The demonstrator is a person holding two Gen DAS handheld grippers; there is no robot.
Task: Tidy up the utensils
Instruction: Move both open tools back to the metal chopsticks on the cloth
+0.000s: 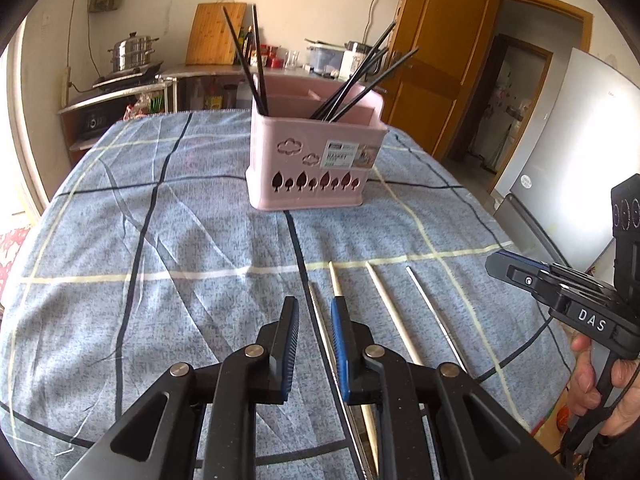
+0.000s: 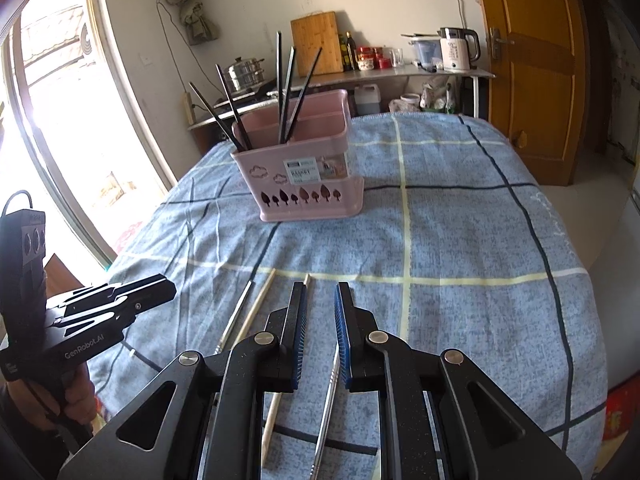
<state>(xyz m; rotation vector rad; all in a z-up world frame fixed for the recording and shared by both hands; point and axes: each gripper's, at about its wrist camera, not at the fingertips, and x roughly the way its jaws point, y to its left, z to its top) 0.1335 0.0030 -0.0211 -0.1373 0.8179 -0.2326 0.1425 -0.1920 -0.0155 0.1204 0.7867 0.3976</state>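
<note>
Both the left claw (image 1: 314, 308) and right claw (image 2: 320, 294) hover partly open and empty over four loose chopsticks (image 1: 390, 312) lying on the checked tabletop (image 1: 160, 240), with the pink utensil holder (image 1: 314, 160) standing well ahead of them.

The near ends of the four chopsticks (image 1: 394, 316) hide under the left hand-held gripper (image 1: 315, 322); the words on the pink basket's label (image 1: 349, 155) are too small to read.
</note>
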